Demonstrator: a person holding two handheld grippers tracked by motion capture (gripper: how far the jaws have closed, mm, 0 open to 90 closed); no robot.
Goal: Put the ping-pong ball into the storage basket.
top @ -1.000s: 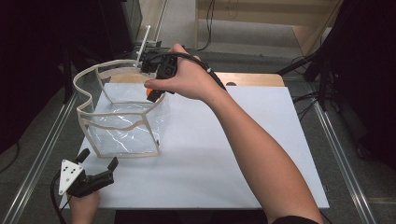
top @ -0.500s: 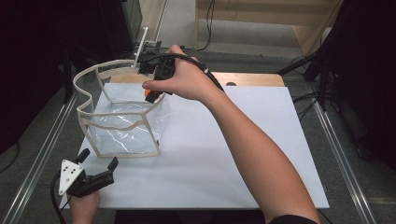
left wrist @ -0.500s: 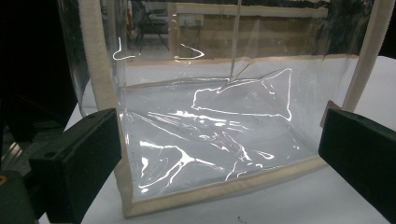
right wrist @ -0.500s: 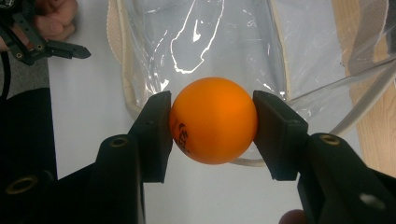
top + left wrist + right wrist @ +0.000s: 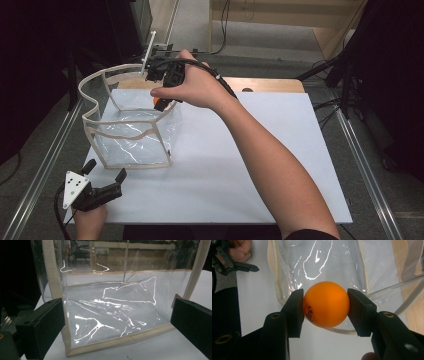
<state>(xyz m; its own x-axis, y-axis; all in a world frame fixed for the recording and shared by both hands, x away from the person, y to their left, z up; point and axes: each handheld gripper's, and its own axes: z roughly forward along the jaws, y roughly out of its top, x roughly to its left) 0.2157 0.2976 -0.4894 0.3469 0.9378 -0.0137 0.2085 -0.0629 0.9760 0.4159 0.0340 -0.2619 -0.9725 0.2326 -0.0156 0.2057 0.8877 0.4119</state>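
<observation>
1. High view: a clear plastic bag with cream cloth edging stands open on a white table. The bag is the landmark here. The right gripper is held above the bag's far right corner, just over its rim, and a bit of an orange ball peeks out under the person's right hand. The left gripper rests near the table's front edge, just in front of the bag's near wall and apart from it, jaws spread wide with nothing between them. A grey three-cornered plate sits on top of it.

2. Left gripper view: the two black jaws stand far apart, either side of the bag's near wall, not touching it. The wrinkled clear plastic shines with reflections; the cream edging runs along the bag's bottom.

3. Right gripper view: the jaws press on both sides of the orange ball, which bears dark print. The ball hangs over the bag's open mouth, with its rim below. The left gripper shows beyond the bag, in the top left corner.
</observation>
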